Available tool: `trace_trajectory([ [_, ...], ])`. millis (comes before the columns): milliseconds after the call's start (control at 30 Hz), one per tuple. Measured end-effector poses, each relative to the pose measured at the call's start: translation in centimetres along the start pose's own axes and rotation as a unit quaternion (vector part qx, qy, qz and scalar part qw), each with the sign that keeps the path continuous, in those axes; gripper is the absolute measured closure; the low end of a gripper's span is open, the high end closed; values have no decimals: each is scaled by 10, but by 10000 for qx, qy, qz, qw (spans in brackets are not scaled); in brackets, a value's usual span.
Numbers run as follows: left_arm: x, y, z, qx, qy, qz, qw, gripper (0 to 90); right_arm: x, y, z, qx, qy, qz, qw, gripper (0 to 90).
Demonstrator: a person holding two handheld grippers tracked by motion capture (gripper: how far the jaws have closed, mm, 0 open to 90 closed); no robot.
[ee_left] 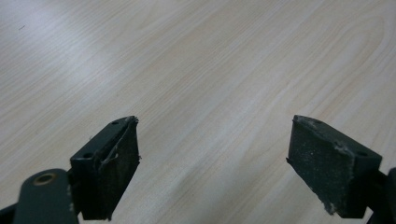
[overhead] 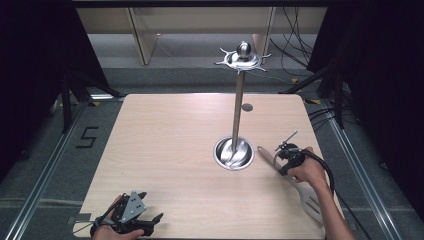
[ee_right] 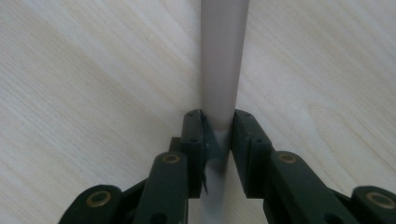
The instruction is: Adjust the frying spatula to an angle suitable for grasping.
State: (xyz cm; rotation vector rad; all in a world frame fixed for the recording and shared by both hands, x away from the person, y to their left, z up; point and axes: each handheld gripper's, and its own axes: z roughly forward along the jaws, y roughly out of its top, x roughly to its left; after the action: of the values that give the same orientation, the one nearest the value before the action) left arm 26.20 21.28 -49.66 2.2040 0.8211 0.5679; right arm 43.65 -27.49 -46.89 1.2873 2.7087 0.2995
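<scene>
A grey slotted spatula [overhead: 306,195] lies along the table's right side, its handle [ee_right: 223,56] pointing toward the stand. My right gripper [overhead: 282,162] is shut on that handle, and in the right gripper view [ee_right: 218,122] both pads press its sides. A metal utensil stand [overhead: 238,107] rises from a round dish base [overhead: 233,153], with a ring of hooks and a ball on top [overhead: 243,57]. At the front left corner my left gripper [overhead: 151,206] rests low over the wood. In the left gripper view [ee_left: 215,120] its jaws stand wide apart with nothing between them.
The light wooden table [overhead: 170,150] has a small round grey disc [overhead: 247,107] near its far edge. Black cables lie on the floor beyond the far right corner [overhead: 300,60]. Metal rails run along the floor on both sides.
</scene>
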Motion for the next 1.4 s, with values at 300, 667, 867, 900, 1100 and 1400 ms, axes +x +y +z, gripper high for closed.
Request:
trace_trajectory([
  [300, 0, 0, 0, 5, 24, 22, 10000, 159, -7, -14, -31, -818, 41, 125, 9966, 761],
  [667, -1, -1, 2, 23, 17, -18, 10000, 159, -14, -36, -63, -1839, 122, 156, 9827, 762],
  [867, 0, -1, 1, 19, 33, -20, 10000, 159, -12, -50, -86, -2519, 27, 288, 9673, 762],
  [900, 0, -1, 1, 25, 32, -11, 10000, 159, -14, -51, -88, -2607, -100, 120, 9653, 763],
  [1100, -1, 0, 2, -21, 36, -28, 10000, 159, -6, -62, -106, -2672, -120, 201, 9634, 762],
  [1400, -2, 0, 2, -20, 10, -35, 10000, 159, -1, -67, -120, -3130, 61, 233, 9495, 762],
])
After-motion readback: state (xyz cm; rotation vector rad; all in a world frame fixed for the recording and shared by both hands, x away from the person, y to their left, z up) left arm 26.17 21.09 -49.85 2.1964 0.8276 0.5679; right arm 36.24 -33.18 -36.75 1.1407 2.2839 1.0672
